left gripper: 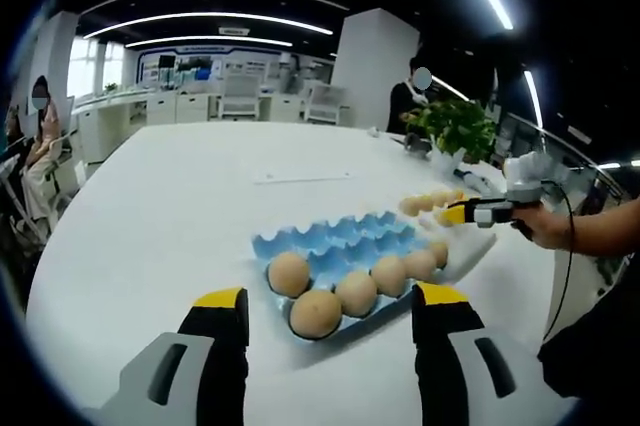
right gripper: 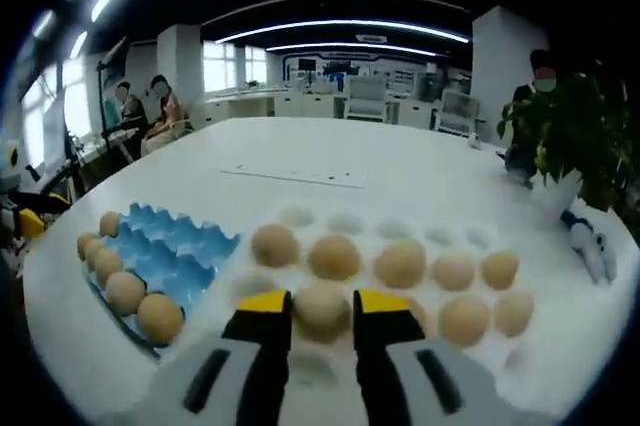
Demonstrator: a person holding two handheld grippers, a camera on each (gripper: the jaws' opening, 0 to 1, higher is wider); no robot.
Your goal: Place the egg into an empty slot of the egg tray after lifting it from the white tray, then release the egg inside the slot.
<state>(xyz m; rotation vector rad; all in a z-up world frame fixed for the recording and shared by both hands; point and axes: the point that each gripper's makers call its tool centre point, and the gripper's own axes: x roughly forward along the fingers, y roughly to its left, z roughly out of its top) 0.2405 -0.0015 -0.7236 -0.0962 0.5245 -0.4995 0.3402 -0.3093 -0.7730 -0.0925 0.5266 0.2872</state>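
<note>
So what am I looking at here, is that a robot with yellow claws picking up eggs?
No robot: a person holds a two-jaw tool in each hand, each carrying a camera looking along its jaws. In the left gripper view, the left gripper hangs open before the blue egg tray, which holds several eggs; the right gripper reaches in from the right. In the right gripper view, the right gripper has its jaws either side of an egg on the white tray. I can't tell if it grips yet.
</note>
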